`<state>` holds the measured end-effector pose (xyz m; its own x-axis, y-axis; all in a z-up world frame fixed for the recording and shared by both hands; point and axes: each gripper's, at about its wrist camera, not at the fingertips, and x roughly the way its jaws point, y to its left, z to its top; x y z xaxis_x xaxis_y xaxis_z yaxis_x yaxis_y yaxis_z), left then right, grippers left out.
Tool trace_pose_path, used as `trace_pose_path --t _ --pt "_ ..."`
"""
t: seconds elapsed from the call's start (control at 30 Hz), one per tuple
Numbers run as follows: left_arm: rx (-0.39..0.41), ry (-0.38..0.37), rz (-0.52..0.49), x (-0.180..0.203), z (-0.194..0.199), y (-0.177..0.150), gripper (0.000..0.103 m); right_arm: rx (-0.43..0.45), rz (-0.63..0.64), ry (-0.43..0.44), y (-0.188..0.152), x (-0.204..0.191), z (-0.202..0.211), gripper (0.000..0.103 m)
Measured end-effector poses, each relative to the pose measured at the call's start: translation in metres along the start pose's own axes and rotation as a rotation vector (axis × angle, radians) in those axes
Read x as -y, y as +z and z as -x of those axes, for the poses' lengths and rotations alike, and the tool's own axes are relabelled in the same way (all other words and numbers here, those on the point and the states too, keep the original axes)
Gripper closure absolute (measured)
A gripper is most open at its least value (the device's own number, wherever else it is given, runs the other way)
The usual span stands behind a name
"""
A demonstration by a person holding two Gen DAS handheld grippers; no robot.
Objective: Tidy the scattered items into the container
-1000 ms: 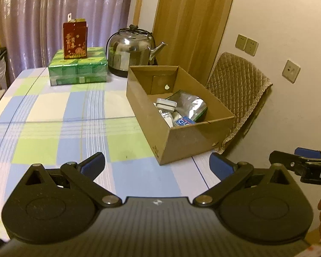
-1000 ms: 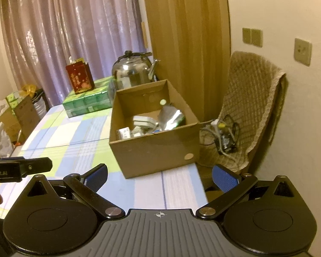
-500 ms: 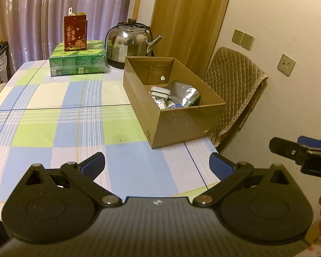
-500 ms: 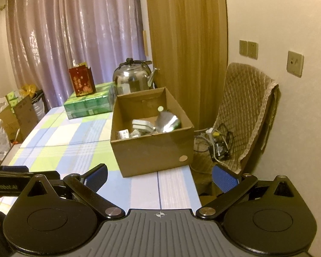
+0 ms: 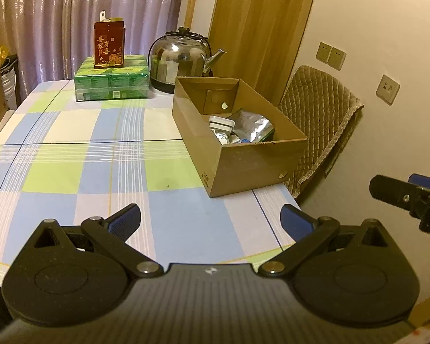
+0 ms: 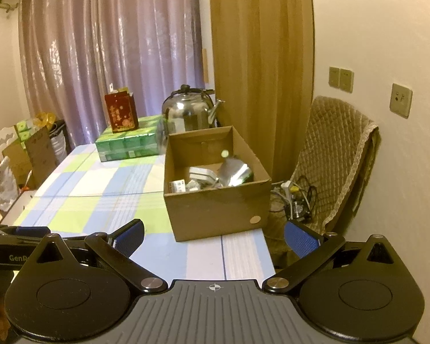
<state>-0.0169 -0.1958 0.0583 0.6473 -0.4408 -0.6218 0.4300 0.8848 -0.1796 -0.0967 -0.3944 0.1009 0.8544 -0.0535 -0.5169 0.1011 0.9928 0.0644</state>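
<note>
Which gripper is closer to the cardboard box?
Right, though only slightly. The right gripper hangs just short of the cardboard box, facing its near side. The left gripper sits farther back, to the box's left.

The checked table (image 5: 71, 172) carries a cardboard box (image 5: 252, 166), kettle (image 5: 183, 57) and green packs (image 5: 111, 83), perhaps tissues.

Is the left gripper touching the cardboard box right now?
Apart. The left wrist view shows bare tablecloth between the open left gripper and the cardboard box.
</note>
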Motion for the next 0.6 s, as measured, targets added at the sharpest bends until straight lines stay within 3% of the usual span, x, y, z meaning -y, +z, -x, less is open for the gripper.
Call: trace_pose_path --t 0.6 --pt "-0.005 0.007 0.016 -0.0074 -0.0070 -0.0037 0.001 -0.022 0.005 -0.011 -0.0038 -0.0020 -0.0092 0.002"
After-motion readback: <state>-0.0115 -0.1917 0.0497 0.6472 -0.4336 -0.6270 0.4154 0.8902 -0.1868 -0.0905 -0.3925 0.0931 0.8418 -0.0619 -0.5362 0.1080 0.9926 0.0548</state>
